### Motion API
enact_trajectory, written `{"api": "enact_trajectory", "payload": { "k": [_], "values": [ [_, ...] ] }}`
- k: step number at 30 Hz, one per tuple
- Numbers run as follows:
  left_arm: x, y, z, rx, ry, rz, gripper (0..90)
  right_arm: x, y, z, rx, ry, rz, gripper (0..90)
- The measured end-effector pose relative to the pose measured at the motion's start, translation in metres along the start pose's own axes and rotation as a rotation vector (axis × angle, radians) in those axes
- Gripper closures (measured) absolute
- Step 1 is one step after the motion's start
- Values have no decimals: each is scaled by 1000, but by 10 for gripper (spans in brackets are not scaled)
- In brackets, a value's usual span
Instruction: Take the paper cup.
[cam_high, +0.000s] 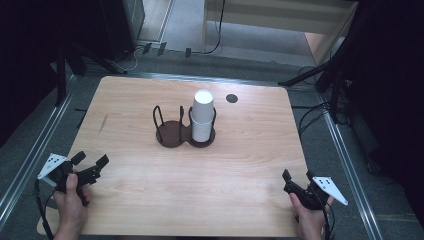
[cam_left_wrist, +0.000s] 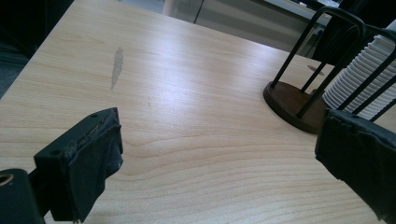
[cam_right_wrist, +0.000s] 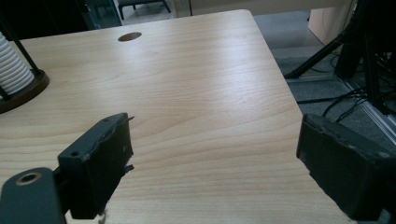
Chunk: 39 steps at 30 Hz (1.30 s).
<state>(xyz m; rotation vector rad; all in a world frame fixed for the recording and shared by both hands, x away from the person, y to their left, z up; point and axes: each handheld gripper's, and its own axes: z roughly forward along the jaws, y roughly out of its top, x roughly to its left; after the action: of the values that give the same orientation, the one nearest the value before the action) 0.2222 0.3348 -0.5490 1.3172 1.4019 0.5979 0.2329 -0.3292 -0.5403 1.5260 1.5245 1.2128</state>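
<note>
High view: light wooden surface (cam_high: 240, 175) with rounded corners. At frame centre stands a dark brown two-ring wire cup holder (cam_high: 184, 131); its right ring carries a tall stack of white paper cups (cam_high: 202, 120), its left ring stands bare. A small dark round hole (cam_high: 231, 98) sits just upper right of the stack. Left tongs (cam_high: 91, 161) at lower left, in a hand, jaws spread, nothing between them. Right tongs (cam_high: 297, 180) at lower right, likewise released, well apart from the holder.

Left gripper view: both black jaws parted over bare wood; holder and ribbed cup stack at upper right; a pale grey scuff mark (cam_left_wrist: 116, 66) at upper left.

Right gripper view: jaws apart, empty; cup stack and holder base at the left edge, hole at upper left.
</note>
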Motion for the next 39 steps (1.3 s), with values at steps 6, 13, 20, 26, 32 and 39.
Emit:
{"api": "enact_trajectory", "payload": {
  "k": [6, 13, 20, 26, 32, 39],
  "values": [
    [0, 0, 1, 12, 1, 7, 11, 7, 3, 5, 20, -11, -17, 78],
    [-2, 0, 2, 26, -1, 20, 11, 38, 15, 19, 33, 50, -16, 81],
    [-3, 0, 3, 34, 1, 38, 11, 93, 30, 38, 36, 142, -83, 80],
    [-3, 0, 4, 30, -7, 35, 11, 137, 44, 57, 23, 197, -97, 75],
    [-3, 0, 4, 35, -7, 46, 11, 167, 56, 71, 19, 221, -94, 75],
    [-4, 0, 4, 37, -10, 52, 11, 197, 68, 83, 14, 245, -94, 79]
  ]
}}
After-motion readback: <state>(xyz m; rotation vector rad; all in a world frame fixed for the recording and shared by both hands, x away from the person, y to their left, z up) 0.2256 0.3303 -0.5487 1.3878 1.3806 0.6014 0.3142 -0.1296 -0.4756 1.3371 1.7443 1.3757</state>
